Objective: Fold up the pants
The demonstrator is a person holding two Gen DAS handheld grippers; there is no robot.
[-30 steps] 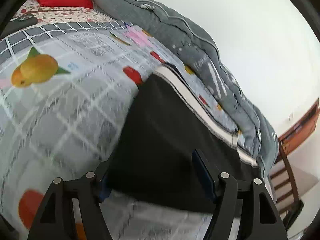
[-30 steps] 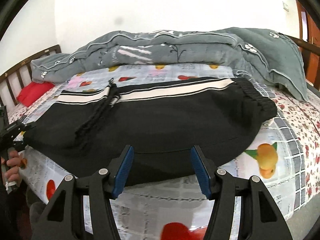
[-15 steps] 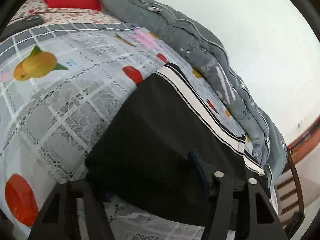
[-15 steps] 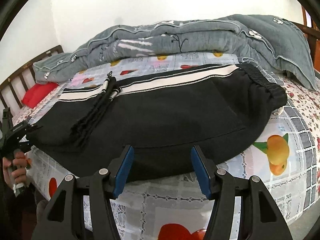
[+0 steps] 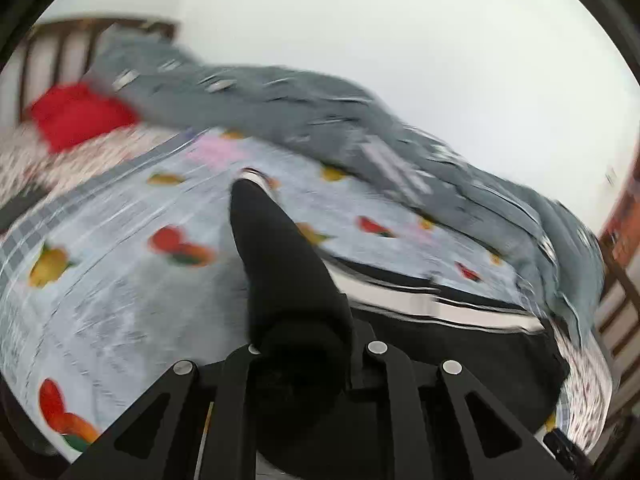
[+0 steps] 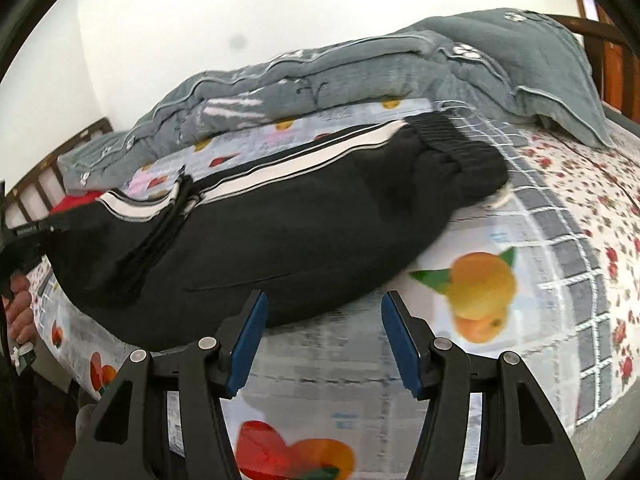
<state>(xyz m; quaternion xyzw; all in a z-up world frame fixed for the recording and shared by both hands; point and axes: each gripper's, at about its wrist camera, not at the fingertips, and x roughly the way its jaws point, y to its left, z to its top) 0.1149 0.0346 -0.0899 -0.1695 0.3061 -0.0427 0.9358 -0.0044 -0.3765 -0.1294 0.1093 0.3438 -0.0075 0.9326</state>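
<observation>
Black pants (image 6: 304, 232) with a white side stripe lie folded lengthwise across the bed, elastic waistband at the right. My left gripper (image 5: 304, 344) is shut on the pants' leg end (image 5: 280, 264) and holds it raised off the bedsheet; the cloth bunches between the fingers and hides the pads. In the right wrist view the left gripper (image 6: 28, 236) shows at the far left edge, at the pants' end. My right gripper (image 6: 320, 332) is open and empty, just in front of the pants' near edge, above the sheet.
The bed has a fruit-print sheet (image 6: 480, 292). A grey quilt (image 6: 360, 76) is piled along the wall behind the pants. A red pillow (image 5: 76, 114) lies by the wooden headboard (image 5: 60, 40). A wooden chair or rail (image 5: 624, 280) stands at the right.
My left gripper closed on the pants' leg end and lifted it, swinging the view up. My right gripper shifted right along the near edge, still open.
</observation>
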